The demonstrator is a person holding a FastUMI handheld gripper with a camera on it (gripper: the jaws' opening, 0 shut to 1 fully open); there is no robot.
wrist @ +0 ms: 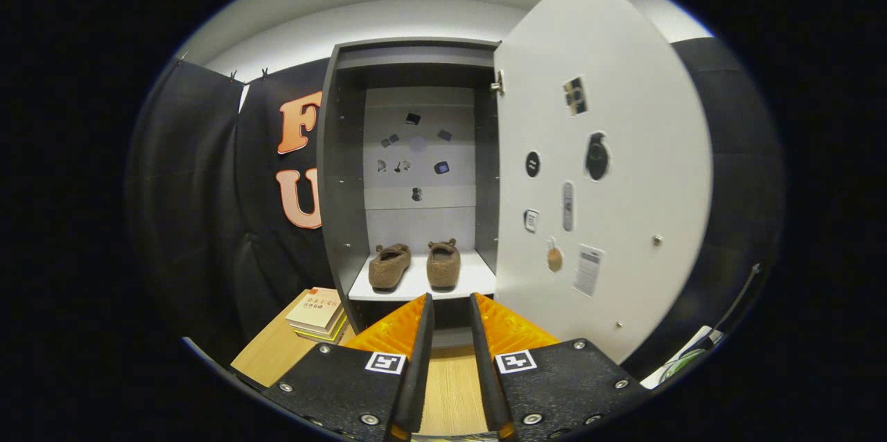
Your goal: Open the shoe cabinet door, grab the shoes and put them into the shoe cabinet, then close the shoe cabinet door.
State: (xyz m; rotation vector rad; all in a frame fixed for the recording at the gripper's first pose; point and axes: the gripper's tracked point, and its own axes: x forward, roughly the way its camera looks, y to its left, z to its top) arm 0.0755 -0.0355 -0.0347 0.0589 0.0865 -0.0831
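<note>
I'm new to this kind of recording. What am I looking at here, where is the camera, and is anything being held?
The camera rides on a hand-held gripper and looks forward along its two fingers, the wedge shapes at the bottom. They stand apart with nothing between them, so nothing is held. Beyond them is a shoe cabinet with its door swung open to the right. A pair of brown slippers already sits side by side on the white shelf inside. The cabinet stands on a wooden surface, and a small stack of books lies to its left. Closing the door appears to be what remains.

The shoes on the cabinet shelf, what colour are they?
Brown and fuzzy. The shoes sit side by side beyond the open gripper, clearest in the gripper view.
</note>
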